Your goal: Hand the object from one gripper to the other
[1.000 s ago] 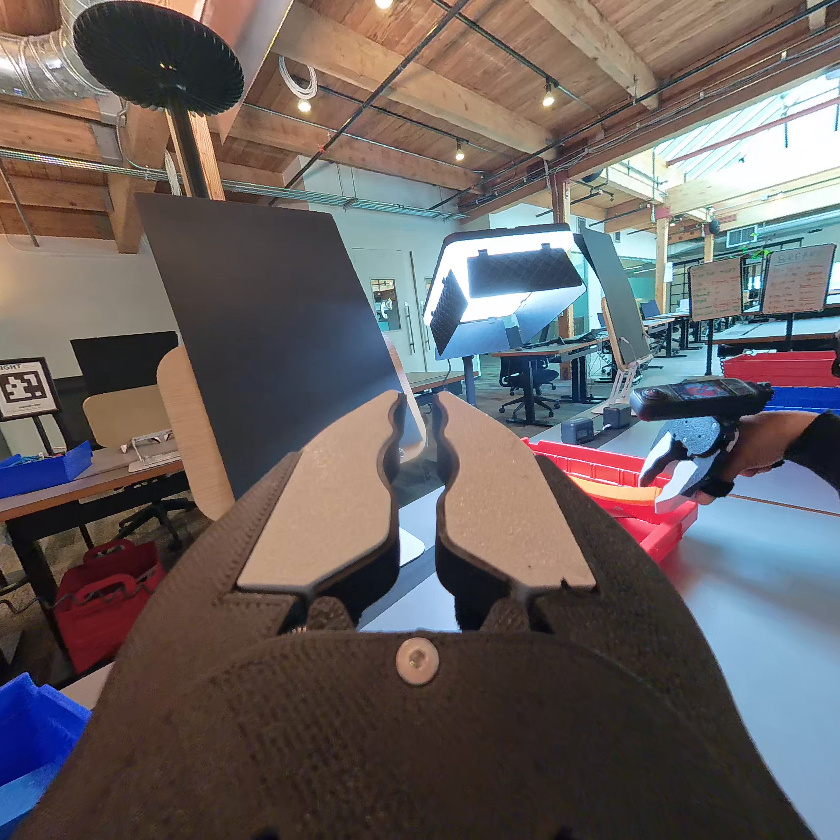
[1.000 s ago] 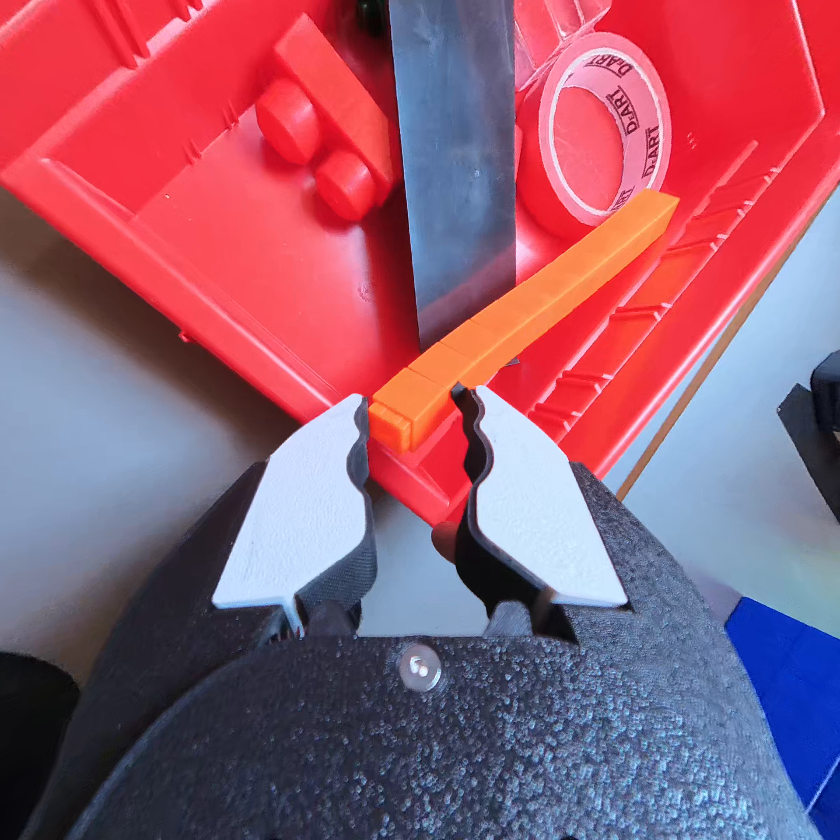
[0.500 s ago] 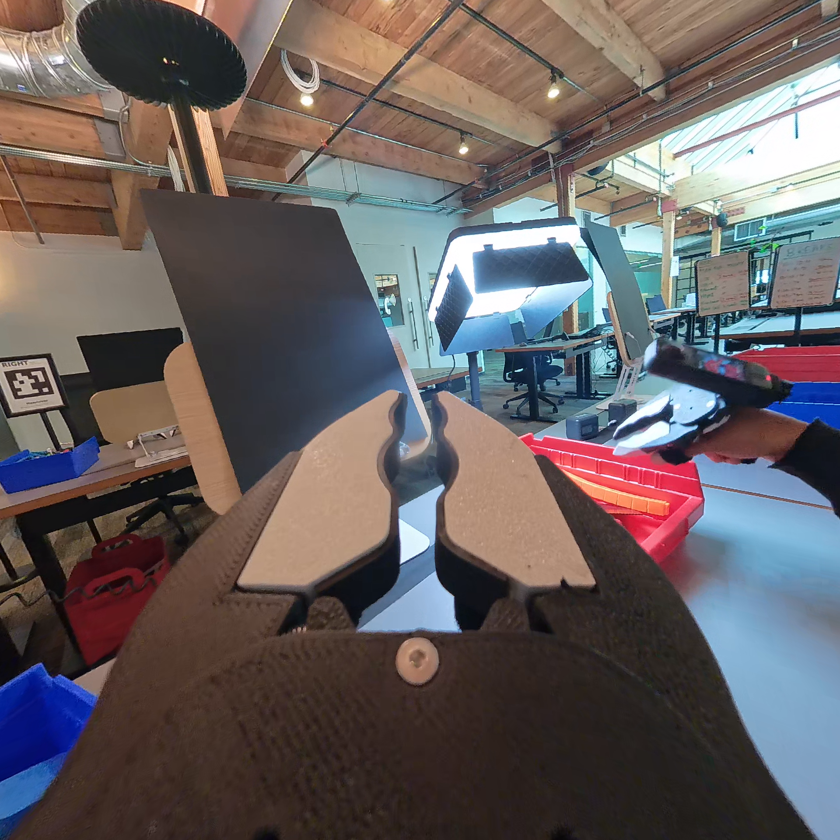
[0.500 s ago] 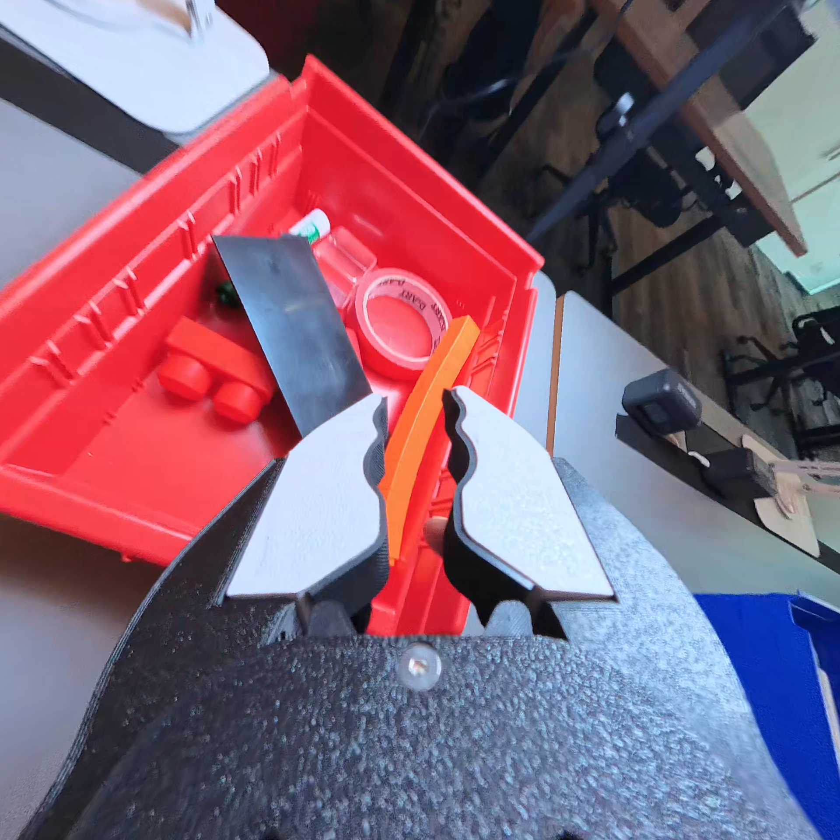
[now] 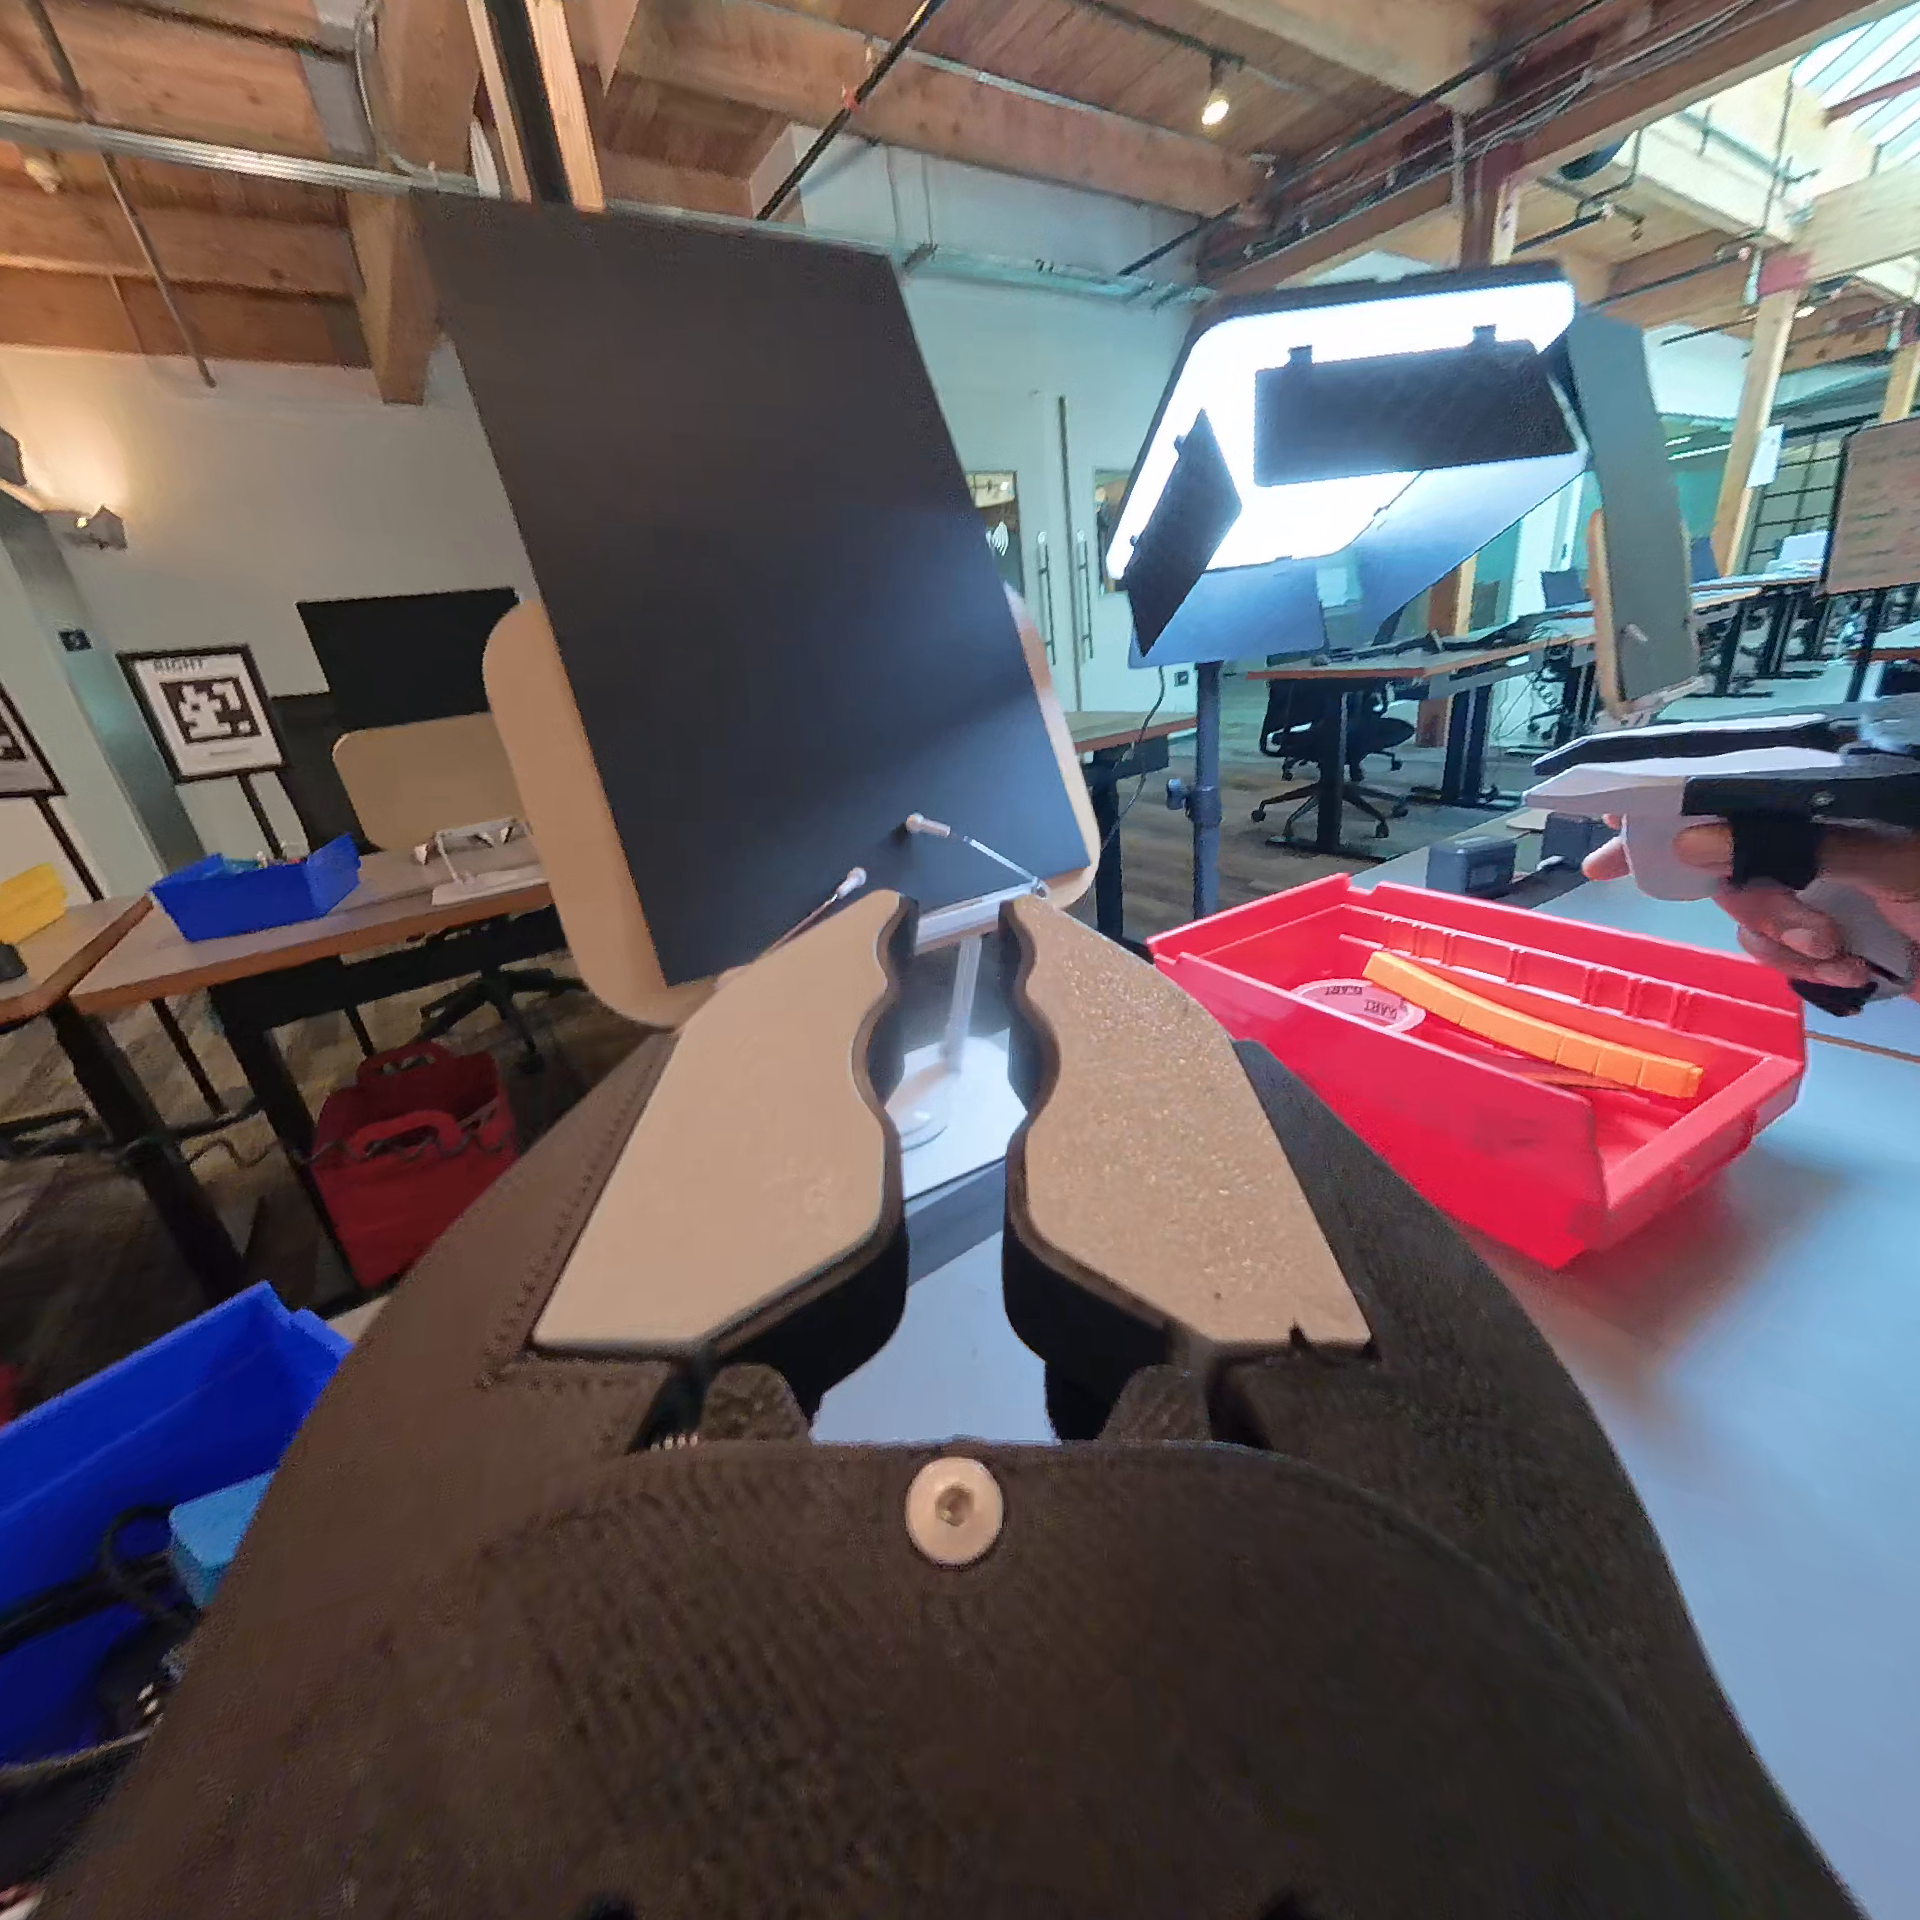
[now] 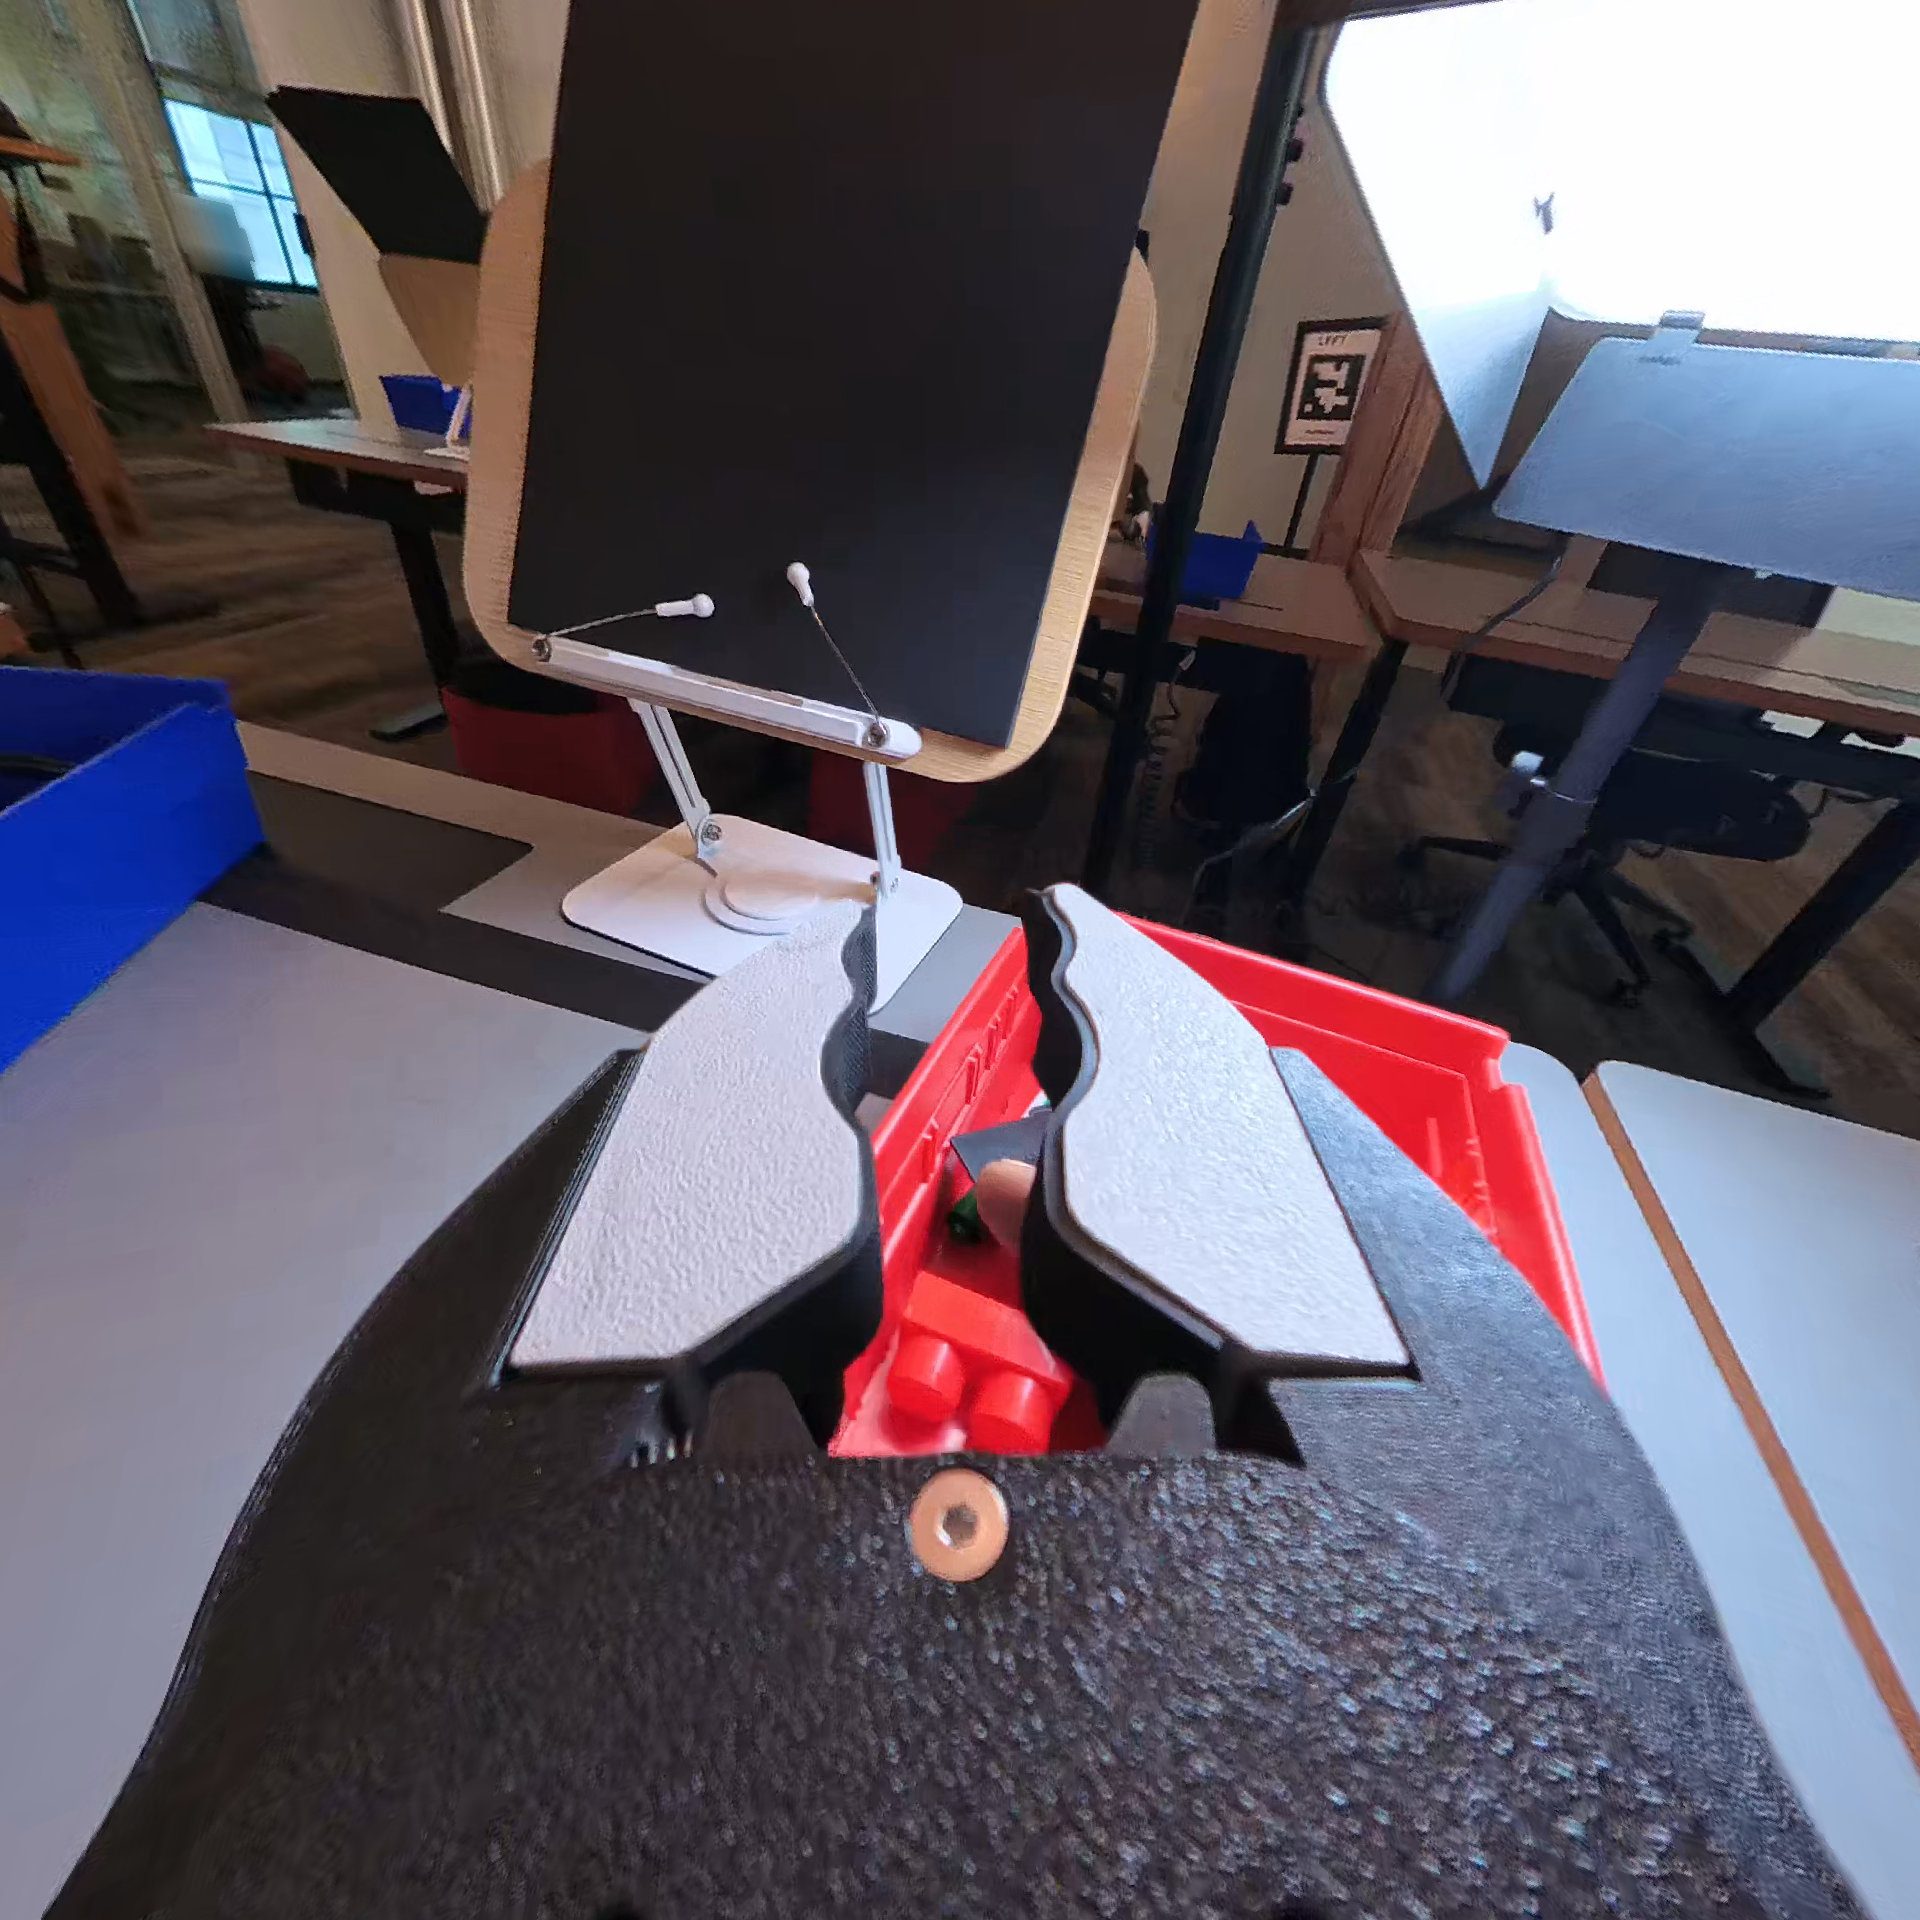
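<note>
Stick: orange segmented stick (image 5: pixel 1527 1023) lies in red bin (image 5: pixel 1455 1153), held by neither gripper
Right gripper (image 6: pixel 951 940): narrow gap, empty; bin below fingertips
Left gripper (image 5: pixel 951 914): narrow gap, empty; bin right of fingertips
Advice: widen right fingers; straddle stick's near end; pinch squarely

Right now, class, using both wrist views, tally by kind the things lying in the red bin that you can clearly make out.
Tape roll: 1
Orange bar: 1
Red brick: 1
Dark flat blade: 1
Total: 4
A green bit beside the blade is too hidden to name, so it is not counted.
</note>
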The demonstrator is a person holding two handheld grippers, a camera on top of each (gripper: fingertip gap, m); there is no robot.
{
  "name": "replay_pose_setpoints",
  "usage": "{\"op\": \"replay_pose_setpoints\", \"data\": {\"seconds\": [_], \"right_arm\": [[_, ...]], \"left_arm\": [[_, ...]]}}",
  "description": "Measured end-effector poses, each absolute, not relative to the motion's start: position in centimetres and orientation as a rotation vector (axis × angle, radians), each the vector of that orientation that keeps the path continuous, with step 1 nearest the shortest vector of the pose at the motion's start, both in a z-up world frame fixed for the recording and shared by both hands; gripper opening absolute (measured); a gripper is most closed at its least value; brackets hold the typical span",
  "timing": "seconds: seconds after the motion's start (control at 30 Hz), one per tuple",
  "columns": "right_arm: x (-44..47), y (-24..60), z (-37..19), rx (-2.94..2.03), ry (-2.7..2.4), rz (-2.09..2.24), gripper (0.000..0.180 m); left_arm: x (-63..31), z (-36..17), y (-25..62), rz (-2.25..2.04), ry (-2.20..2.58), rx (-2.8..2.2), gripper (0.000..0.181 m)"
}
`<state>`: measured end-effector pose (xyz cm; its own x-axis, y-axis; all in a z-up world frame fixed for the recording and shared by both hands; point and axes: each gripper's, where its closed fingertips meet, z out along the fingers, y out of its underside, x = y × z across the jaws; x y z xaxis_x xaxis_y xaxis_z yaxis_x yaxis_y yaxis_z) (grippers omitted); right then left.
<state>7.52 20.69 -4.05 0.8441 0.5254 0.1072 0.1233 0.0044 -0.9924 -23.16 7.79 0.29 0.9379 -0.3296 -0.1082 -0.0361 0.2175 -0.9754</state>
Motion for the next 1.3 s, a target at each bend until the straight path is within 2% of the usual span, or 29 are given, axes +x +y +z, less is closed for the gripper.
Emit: {"op": "replay_pose_setpoints", "data": {"seconds": [0.4,0.73,0.97,1.3], "right_arm": [[0.3,18.3,-6.9,-1.540,-0.584,0.380,0.030],[0.4,18.4,-7.1,-1.543,-0.576,0.438,0.030],[0.2,18.2,-6.7,-1.525,-0.585,0.462,0.029],[0.0,18.6,-7.7,-1.540,-0.597,0.518,0.025]], "left_arm": [[-30.1,-6.0,11.1,-0.048,0.216,-1.618,0.028],[-38.9,-5.9,8.7,0.147,0.062,-1.715,0.029],[-44.1,-8.0,6.7,0.263,-0.044,-1.875,0.030],[-44.1,-12.1,7.7,0.346,-0.004,-2.057,0.033]]}}
